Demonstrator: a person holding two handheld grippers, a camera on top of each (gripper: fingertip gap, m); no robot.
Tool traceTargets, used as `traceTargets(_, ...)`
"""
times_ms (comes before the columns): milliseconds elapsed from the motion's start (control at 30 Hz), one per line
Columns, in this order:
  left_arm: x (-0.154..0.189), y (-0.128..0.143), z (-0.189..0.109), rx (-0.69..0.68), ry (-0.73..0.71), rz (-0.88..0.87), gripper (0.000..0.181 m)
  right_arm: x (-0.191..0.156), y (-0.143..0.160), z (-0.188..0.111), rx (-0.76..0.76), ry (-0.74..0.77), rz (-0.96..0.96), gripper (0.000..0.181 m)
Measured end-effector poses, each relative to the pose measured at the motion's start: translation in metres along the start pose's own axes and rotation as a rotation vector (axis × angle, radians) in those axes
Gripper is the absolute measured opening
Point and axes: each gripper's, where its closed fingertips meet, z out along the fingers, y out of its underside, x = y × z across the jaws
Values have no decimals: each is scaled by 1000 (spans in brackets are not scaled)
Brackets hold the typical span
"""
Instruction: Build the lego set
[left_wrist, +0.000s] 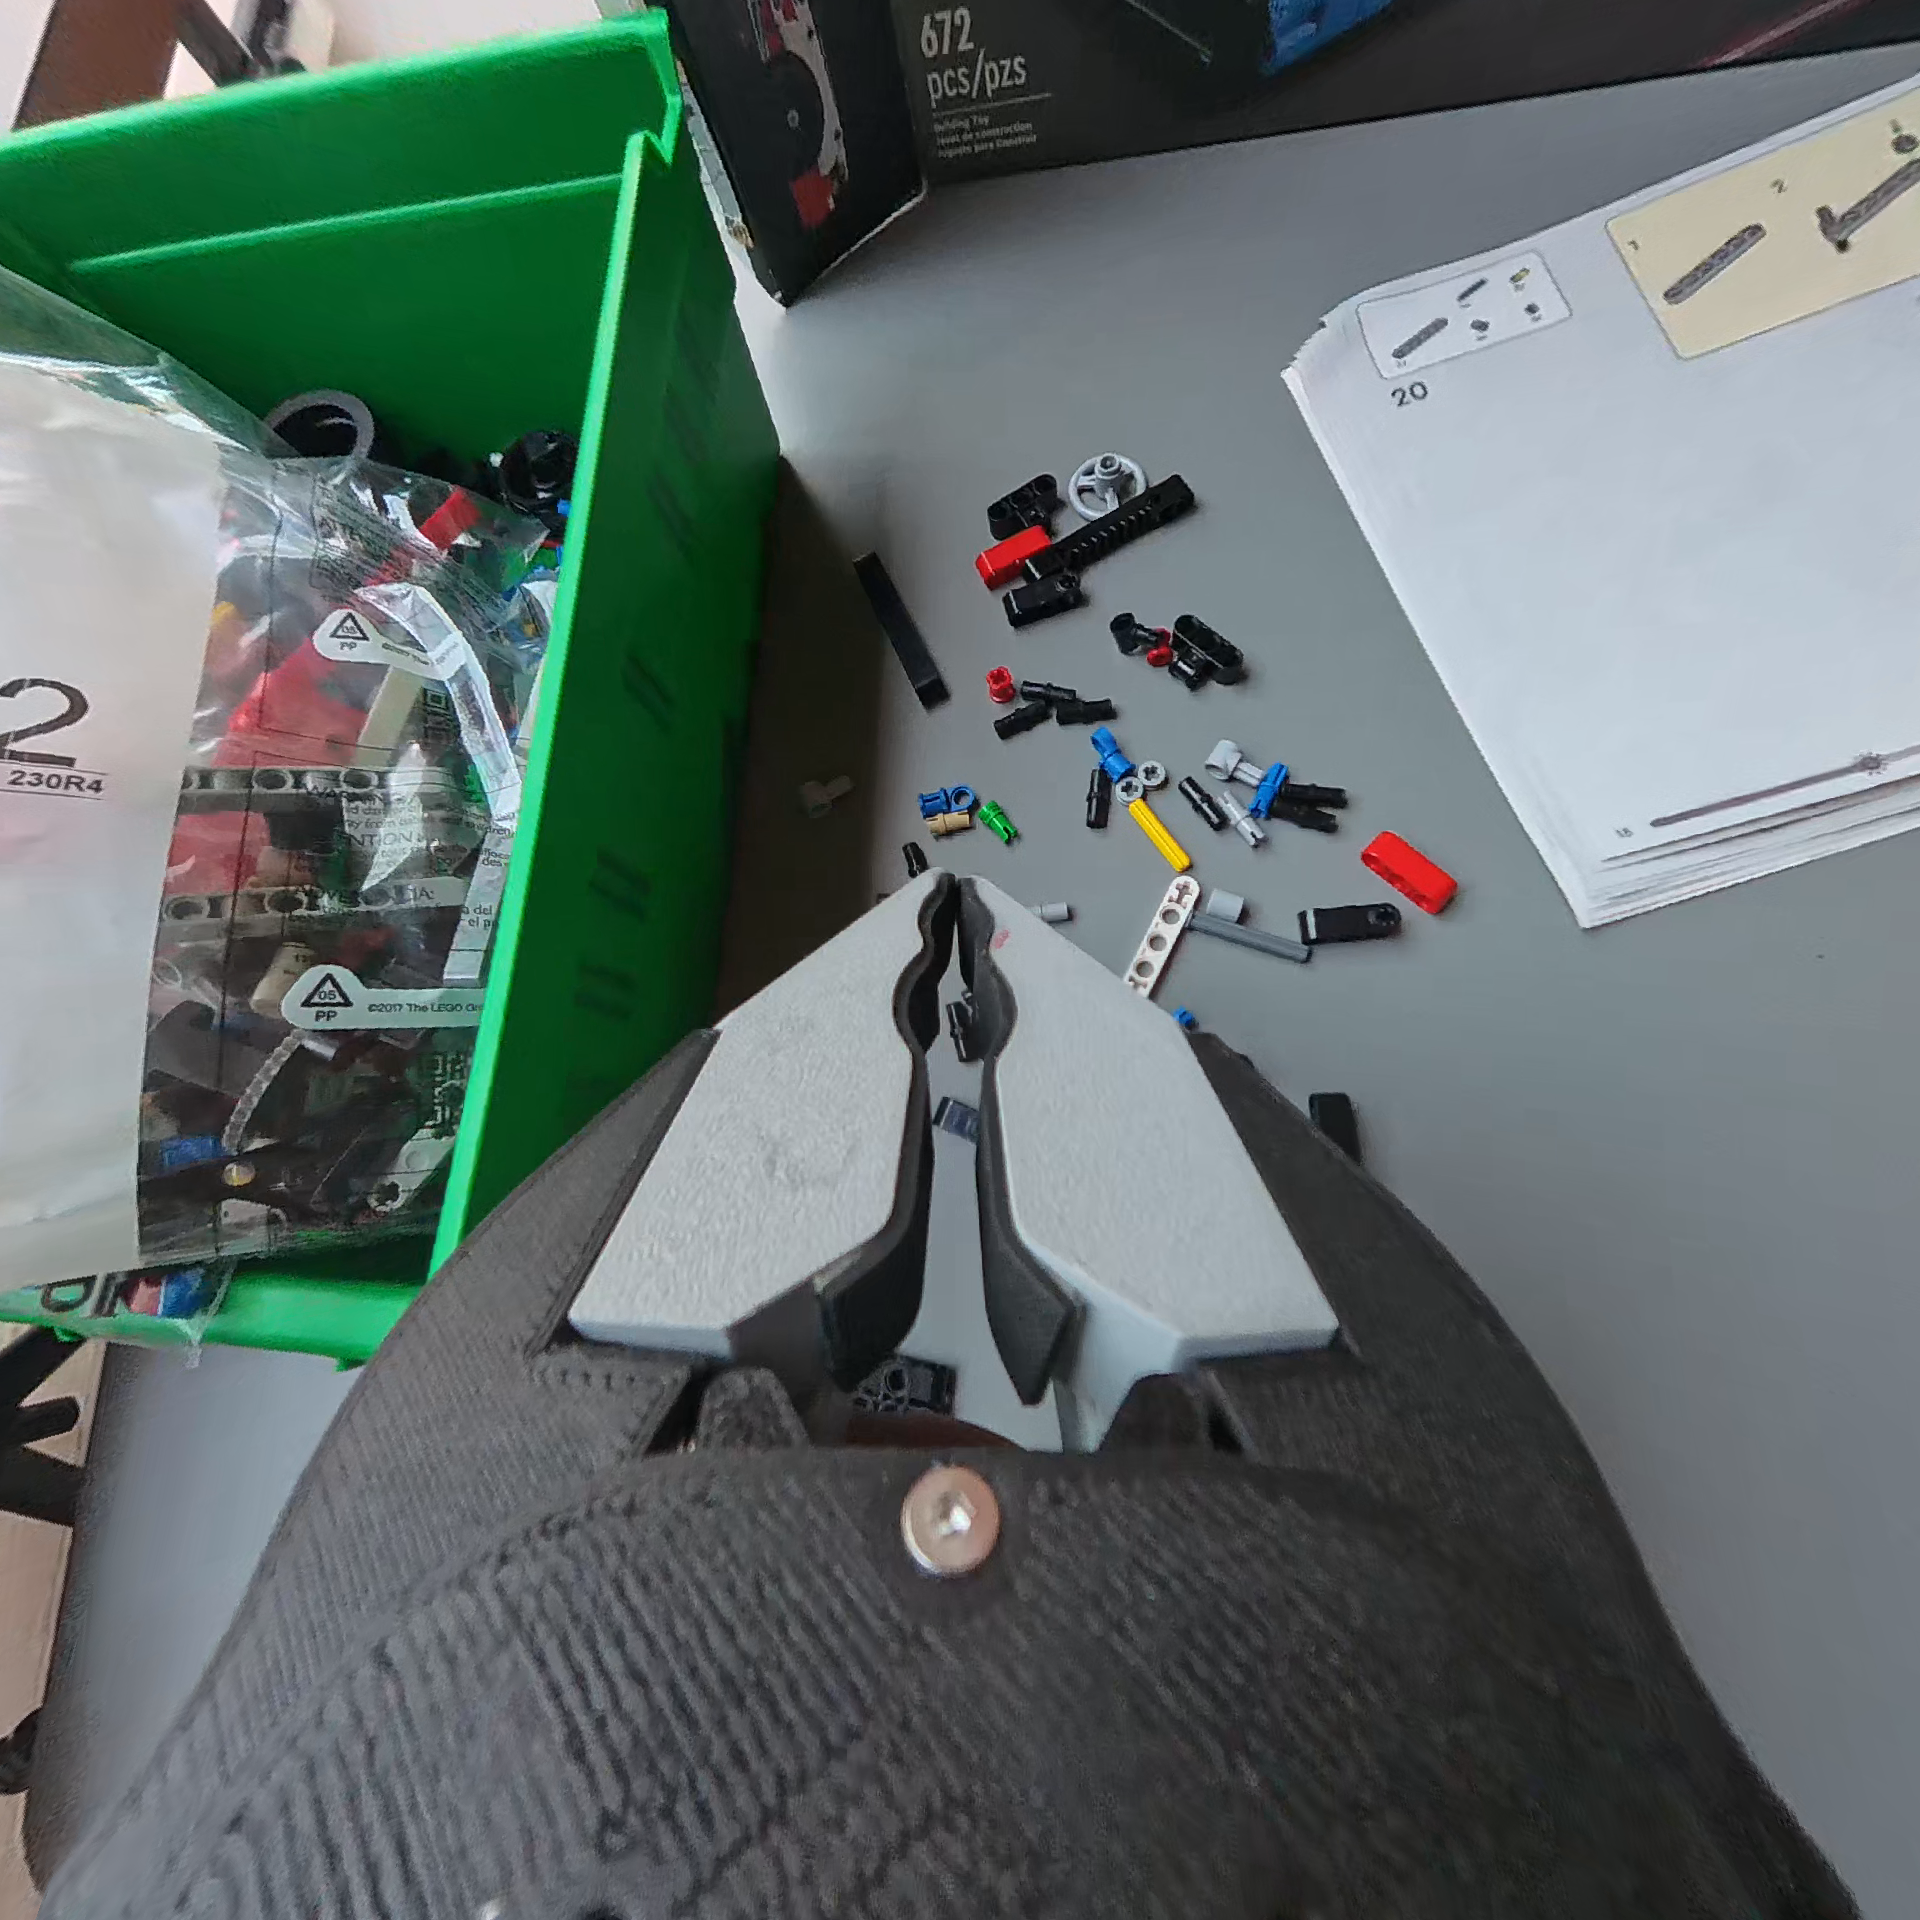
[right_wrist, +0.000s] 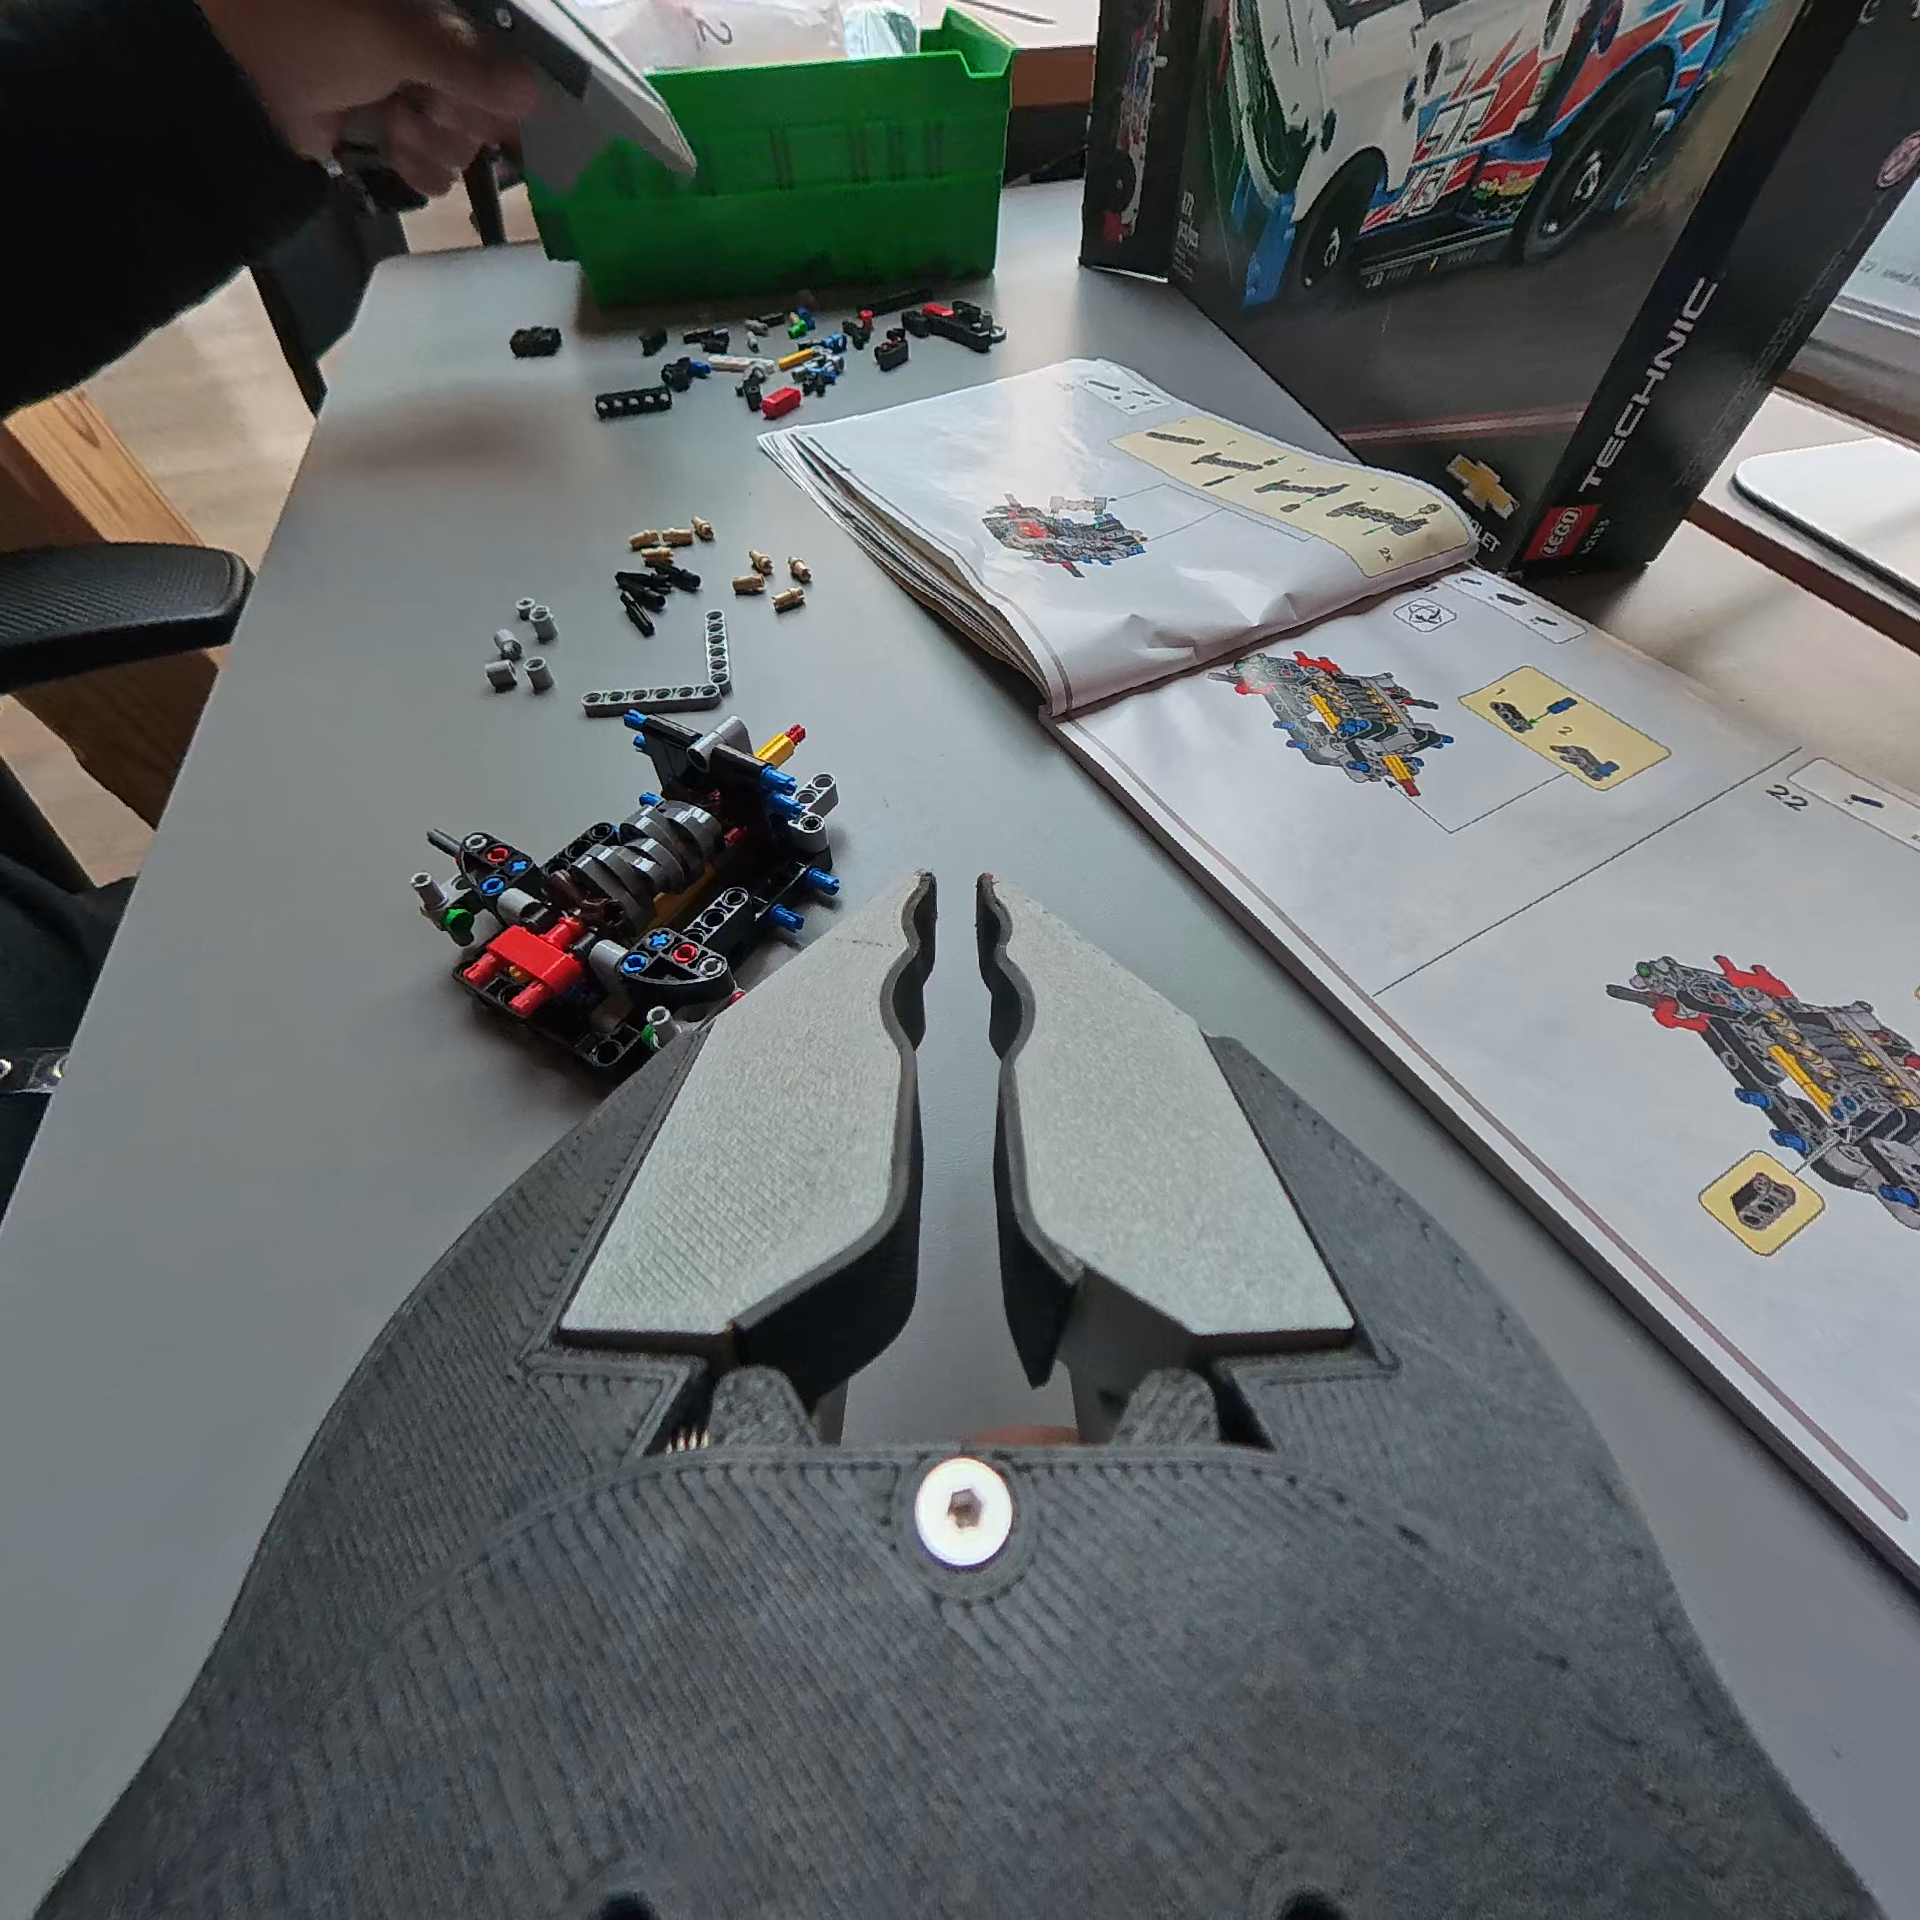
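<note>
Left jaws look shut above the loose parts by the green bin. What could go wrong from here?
1. The left gripper is shut above crowded small pieces; lowering it may scatter them, perhaps under the green bin.
2. A small black pin shows between the jaws; I cannot tell whether it is held.
3. The right gripper, slightly open, hovers beside the partly built assembly; a careless sweep might knock it.

green bin (left_wrist: 623, 582) cut off left, booklet (left_wrist: 1662, 540) — cropped right
</note>
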Motion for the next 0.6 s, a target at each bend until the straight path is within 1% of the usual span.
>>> traceTargets(67,5,-7,-2,26,10,-10,0,0,0,0,-1,-5,1,4)
traceTargets(167,22,-12,-4,70,35,27,0,-1,-1,-1,6,-5,1,4)
traceTargets(300,45,-15,-8,128,119,47,0,0,-1,-1,8,-7,7,5)
traceTargets(367,43,-17,-10,146,101,48,0,0,-1,-1,9,-8,10,5)
traceTargets(467,37,-25,-14,192,85,-1,0,0,-1,-1,8,-13,18,6)
traceTargets(533,36,-36,-20,259,105,-59,0,1,-1,-1,10,-17,31,7)
traceTargets(567,41,-39,-20,261,142,-60,0,2,-2,-1,14,-19,37,7)
traceTargets(600,43,-38,-20,234,160,-37,0,3,-2,-2,18,-20,43,7)
